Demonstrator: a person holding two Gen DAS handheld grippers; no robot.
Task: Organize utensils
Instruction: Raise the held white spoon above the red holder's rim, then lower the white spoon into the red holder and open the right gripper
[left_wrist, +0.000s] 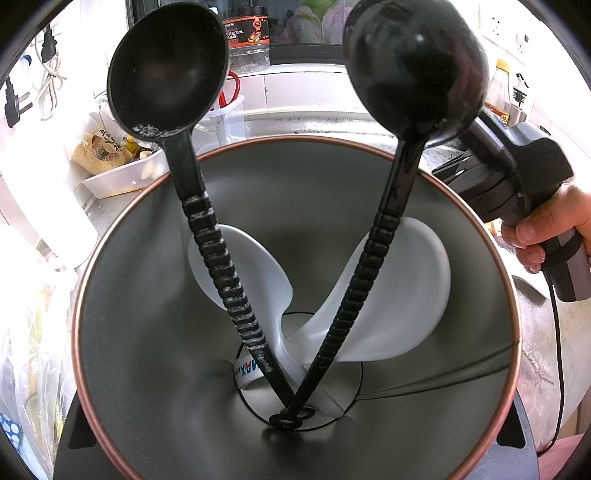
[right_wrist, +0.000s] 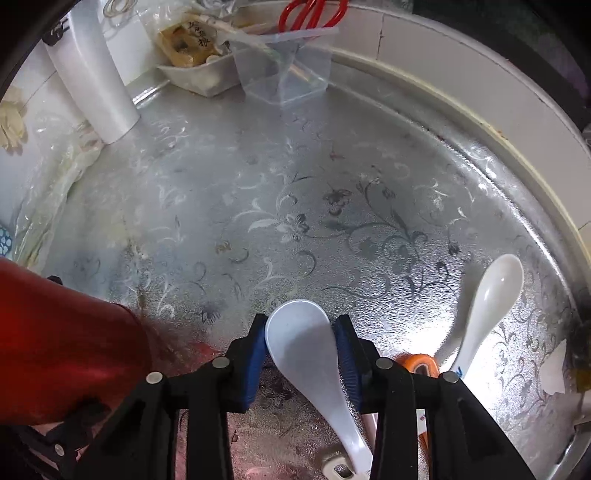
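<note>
Four spoons (left_wrist: 207, 240) in holder (left_wrist: 480, 258); left gripper clamped on holder; right gripper (right_wrist: 301, 350) grasped white spoon (right_wrist: 306, 354); another spoon (right_wrist: 491, 295) left on counter (right_wrist: 295, 203).

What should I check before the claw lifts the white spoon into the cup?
1. White ceramic spoon sits between the right claw's blue pads: ok.
2. Grip firm enough to lift: cannot tell.
3. Left claw holds the grey metal cup with copper rim: ok.
4. Room left in the cup beside the two black plastic ladles: ok.
5. Second white spoon lies clear of the claw: ok.
</note>
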